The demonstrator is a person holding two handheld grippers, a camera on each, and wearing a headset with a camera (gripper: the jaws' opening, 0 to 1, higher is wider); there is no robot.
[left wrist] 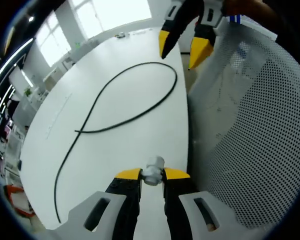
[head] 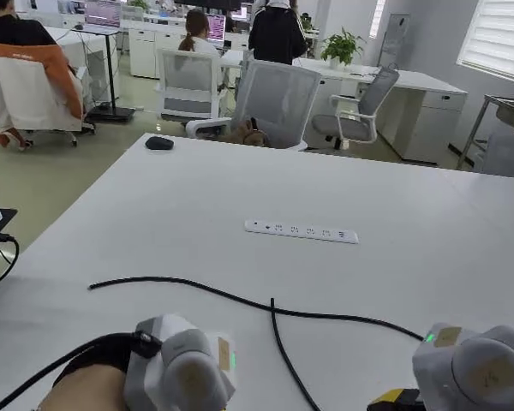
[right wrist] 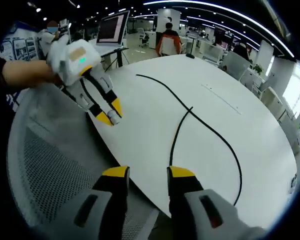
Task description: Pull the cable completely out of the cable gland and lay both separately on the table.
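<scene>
A long black cable (head: 240, 300) lies loose on the white table (head: 197, 214), crossing over itself near the front edge. In the left gripper view the cable (left wrist: 135, 95) curves in a loop ahead of my left gripper (left wrist: 152, 175), which is shut on a small white-grey cable gland (left wrist: 153, 166) at the table's edge. The gland carries no cable. My right gripper (right wrist: 147, 172) is open and holds nothing, hovering over the table edge. From there I see the left gripper (right wrist: 109, 116) with the gland (right wrist: 115, 120) at its tips. The right gripper (left wrist: 182, 47) appears open.
A white power strip (head: 301, 231) lies mid-table and a black mouse (head: 158, 143) at the far edge. A grey mesh chair back (left wrist: 250, 125) stands close against the table's near side. Office chairs (head: 274, 103) and people at desks are beyond.
</scene>
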